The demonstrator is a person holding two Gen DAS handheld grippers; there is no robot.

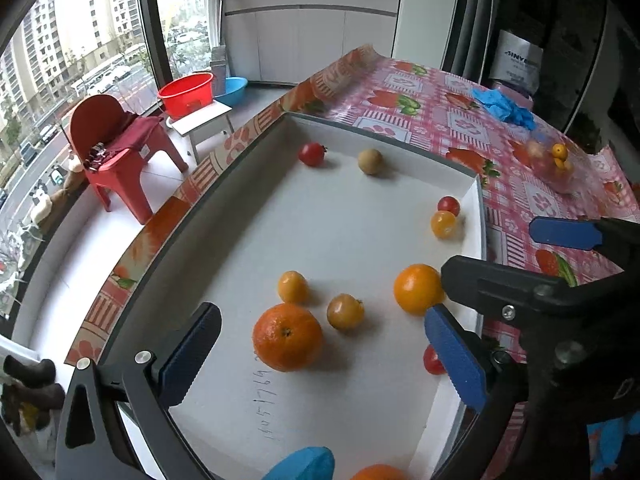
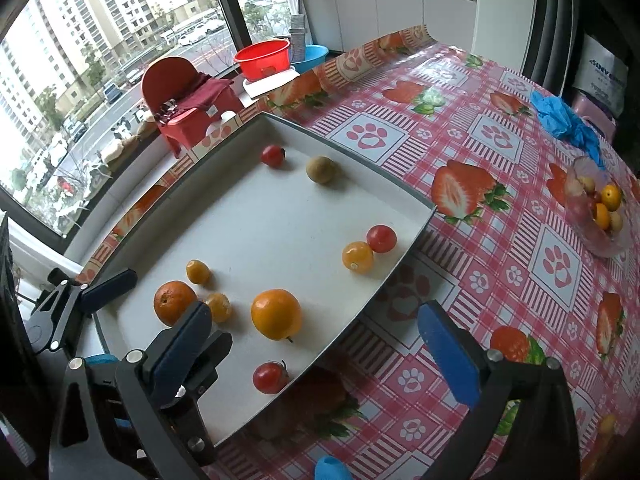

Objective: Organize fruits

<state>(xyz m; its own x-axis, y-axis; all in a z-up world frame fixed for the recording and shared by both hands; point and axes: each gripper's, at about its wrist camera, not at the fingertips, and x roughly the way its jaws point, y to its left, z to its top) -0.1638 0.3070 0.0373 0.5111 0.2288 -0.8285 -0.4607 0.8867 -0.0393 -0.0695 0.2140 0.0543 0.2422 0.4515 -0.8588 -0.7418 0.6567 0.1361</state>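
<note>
A white tray holds several loose fruits. My left gripper is open over the tray's near end, and a large mandarin lies untouched between its fingers. An orange sits just to its right, with two small yellow fruits beside the mandarin. My right gripper is open and straddles the tray's right edge. A red tomato lies between its fingers without touching them. Further off are a red tomato, a brown fruit and a red-and-yellow tomato pair.
A glass bowl with several fruits stands on the strawberry-print tablecloth at the right. Blue gloves lie at the table's far side. A red chair and a red basin stand by the window beyond the table's left edge.
</note>
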